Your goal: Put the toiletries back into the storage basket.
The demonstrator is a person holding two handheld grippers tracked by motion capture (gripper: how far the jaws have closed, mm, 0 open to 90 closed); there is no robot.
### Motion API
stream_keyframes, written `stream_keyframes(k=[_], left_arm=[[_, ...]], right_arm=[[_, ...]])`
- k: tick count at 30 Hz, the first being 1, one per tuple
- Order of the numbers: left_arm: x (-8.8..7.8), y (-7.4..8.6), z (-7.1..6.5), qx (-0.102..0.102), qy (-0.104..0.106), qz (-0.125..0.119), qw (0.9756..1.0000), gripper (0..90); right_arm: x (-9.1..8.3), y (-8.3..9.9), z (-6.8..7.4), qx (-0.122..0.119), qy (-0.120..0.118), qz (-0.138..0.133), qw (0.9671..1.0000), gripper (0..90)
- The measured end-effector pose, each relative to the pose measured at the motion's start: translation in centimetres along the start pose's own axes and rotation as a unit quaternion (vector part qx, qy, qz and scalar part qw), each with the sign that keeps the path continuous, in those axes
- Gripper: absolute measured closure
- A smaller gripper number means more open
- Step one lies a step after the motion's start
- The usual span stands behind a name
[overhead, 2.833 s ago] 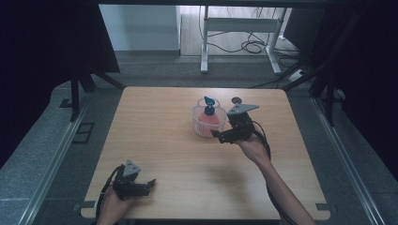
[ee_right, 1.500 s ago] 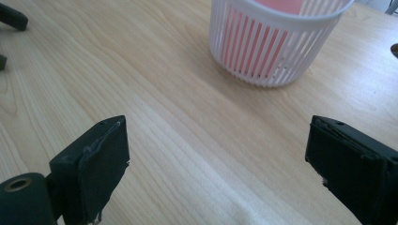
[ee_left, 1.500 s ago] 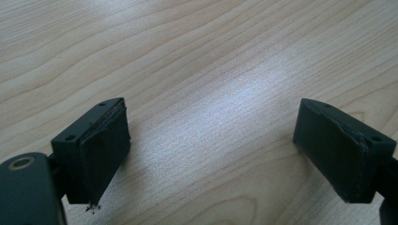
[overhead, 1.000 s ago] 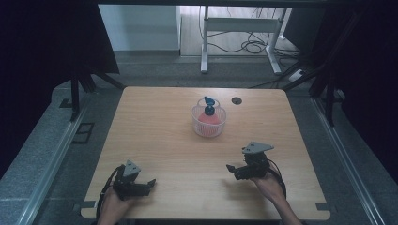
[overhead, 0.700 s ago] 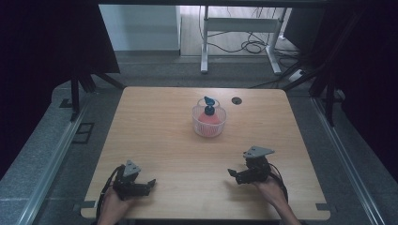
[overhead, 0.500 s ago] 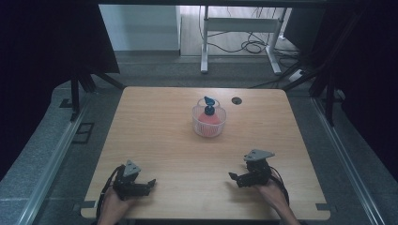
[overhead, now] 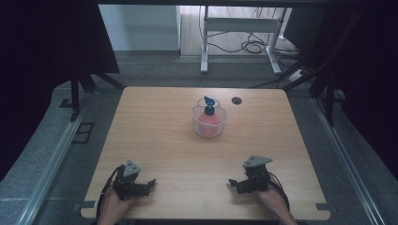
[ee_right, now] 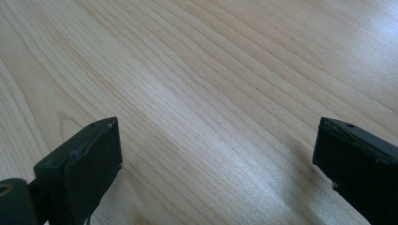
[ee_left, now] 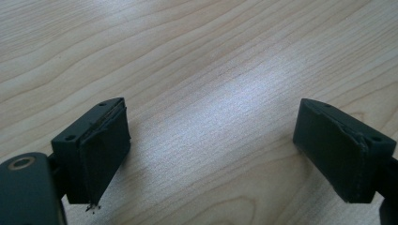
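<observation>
A clear ribbed bowl [overhead: 209, 123] stands at the middle back of the wooden table [overhead: 159, 136], with something red in it and a blue piece [overhead: 209, 104] sticking up from it. My left gripper [overhead: 151, 183] rests near the front left edge, open, jaws pointing right. In the left gripper view its jaws [ee_left: 211, 117] stand wide over bare wood. My right gripper [overhead: 232, 183] sits low near the front right edge, jaws pointing left. Its jaws [ee_right: 217, 131] have just been opening and stand wide apart, with nothing between them. Both grippers are far from the bowl.
A small dark cable hole [overhead: 237, 100] lies in the tabletop behind and to the right of the bowl. Beyond the table's far edge stand a white desk frame [overhead: 239, 28] and loose cables on the floor. Dark curtains flank both sides.
My right gripper left the bowl's side, came back to the front right of the table and has sunk a little lower. The left gripper has stayed where it was.
</observation>
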State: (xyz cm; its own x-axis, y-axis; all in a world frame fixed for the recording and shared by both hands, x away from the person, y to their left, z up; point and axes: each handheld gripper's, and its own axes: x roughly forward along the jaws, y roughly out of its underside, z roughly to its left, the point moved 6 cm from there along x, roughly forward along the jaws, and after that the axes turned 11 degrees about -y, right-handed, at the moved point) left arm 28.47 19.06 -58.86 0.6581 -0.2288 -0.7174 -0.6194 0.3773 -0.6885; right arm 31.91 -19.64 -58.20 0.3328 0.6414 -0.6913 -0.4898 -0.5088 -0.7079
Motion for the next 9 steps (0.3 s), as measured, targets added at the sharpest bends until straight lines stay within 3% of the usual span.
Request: stream_keyframes(k=[9], left_arm=[[0.00,0.00,-0.03,0.000,0.000,0.000,1.0000,10.7]], right_arm=[[0.31,0.39,0.04,-0.001,0.004,0.005,1.0000,0.0]])
